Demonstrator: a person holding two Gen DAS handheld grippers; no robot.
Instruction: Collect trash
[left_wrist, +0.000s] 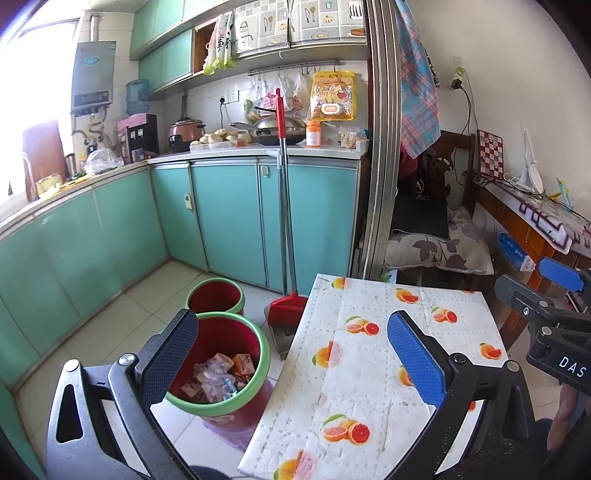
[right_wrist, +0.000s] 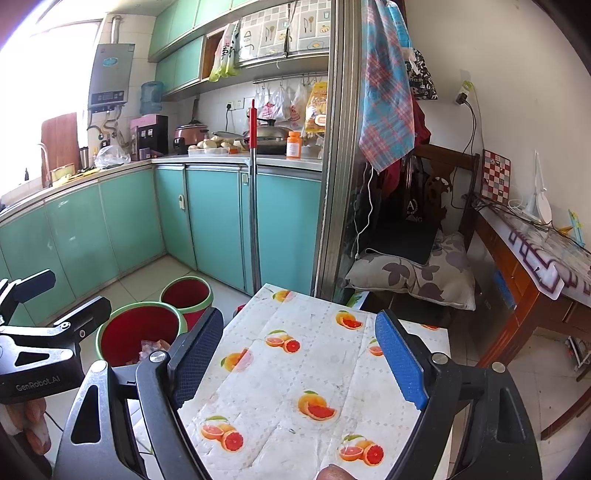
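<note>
A red bin with a green rim (left_wrist: 255, 354) stands on the floor left of a small table with a grapefruit-print cloth (left_wrist: 369, 369). It holds several crumpled wrappers and small orange cartons (left_wrist: 221, 376). My left gripper (left_wrist: 295, 362) is open and empty, above the bin's right edge and the table. My right gripper (right_wrist: 299, 362) is open and empty over the table (right_wrist: 295, 387); the bin (right_wrist: 136, 332) lies to its left. No trash shows on the cloth.
A second red bin (left_wrist: 216, 297) stands behind the first. A red broom and dustpan (left_wrist: 286, 306) lean against teal cabinets (left_wrist: 229, 218). A cushioned chair (right_wrist: 413, 273) and a wooden desk (right_wrist: 535, 258) stand to the right.
</note>
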